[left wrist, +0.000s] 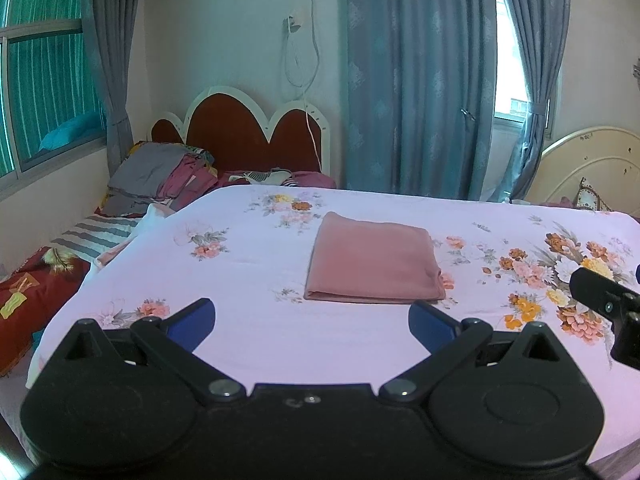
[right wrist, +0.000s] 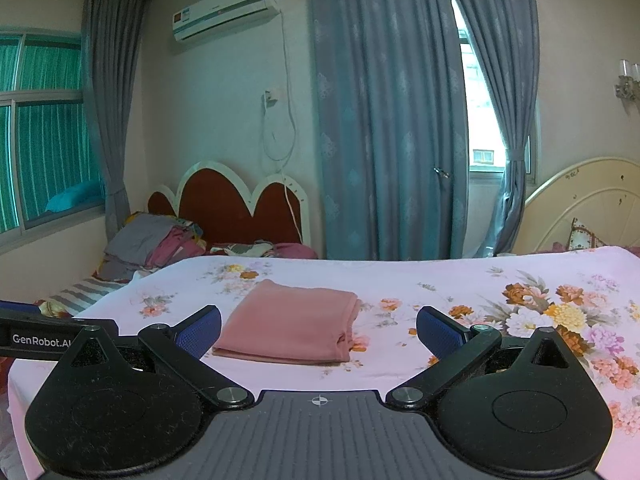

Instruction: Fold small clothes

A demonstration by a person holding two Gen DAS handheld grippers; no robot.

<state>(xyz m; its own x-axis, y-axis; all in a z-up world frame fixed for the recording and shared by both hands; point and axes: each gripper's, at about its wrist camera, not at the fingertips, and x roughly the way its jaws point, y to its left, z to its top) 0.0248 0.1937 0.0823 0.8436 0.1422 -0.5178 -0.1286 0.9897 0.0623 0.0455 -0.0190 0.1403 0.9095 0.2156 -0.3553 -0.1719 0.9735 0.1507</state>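
A pink cloth point(left wrist: 372, 262) lies folded into a flat rectangle on the floral bedsheet point(left wrist: 248, 248), its folded edges to the right and front. My left gripper point(left wrist: 312, 326) hovers just in front of it, open, with nothing between its blue pads. In the right wrist view the same pink cloth point(right wrist: 292, 326) lies ahead and a little left. My right gripper point(right wrist: 318, 330) is open and holds nothing. The right gripper's black body point(left wrist: 608, 304) shows at the left wrist view's right edge.
A pile of grey and pink clothes point(left wrist: 160, 180) sits on a second bed at the left, by the red headboard point(left wrist: 244, 136). Blue curtains point(left wrist: 416, 80) hang behind. A cream headboard point(left wrist: 592, 168) stands at the right. The left gripper's black arm point(right wrist: 44, 338) crosses the right wrist view's left edge.
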